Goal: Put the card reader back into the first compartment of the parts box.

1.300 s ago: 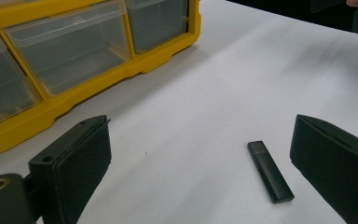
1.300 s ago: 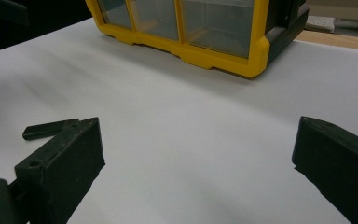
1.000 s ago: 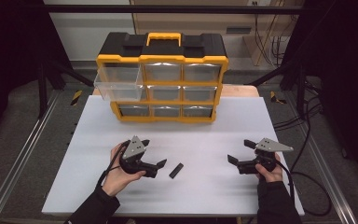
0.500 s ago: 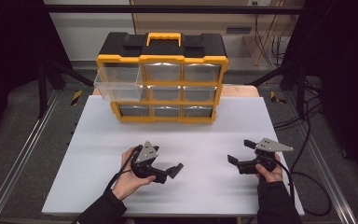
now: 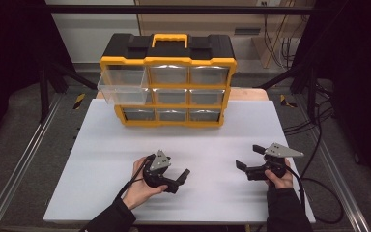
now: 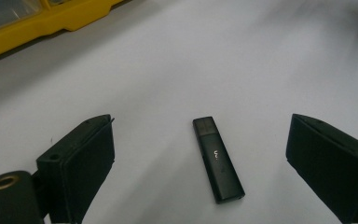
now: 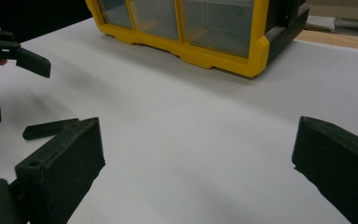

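- Up high, we see the left gripper (image 5: 179,180) low over the white table (image 5: 101,159), near its front edge, and it covers what lies beneath.
- Along the left gripper's own jaws, we get the hidden part: a black USB stick (image 6: 217,159) lies flat on the table between the two jaws, touching neither. The jaws stand wide apart, holding nothing.
- From the right gripper's side, we see the stick lying under the left gripper, low at the picture's left.
- The right gripper (image 5: 249,158) sits well off to the right, jaws spread wide, nothing between them.
- The yellow organiser (image 5: 168,87) stands at the back edge, one top-left drawer (image 5: 121,89) pulled out.
- Between organiser and grippers we have broad bare table.
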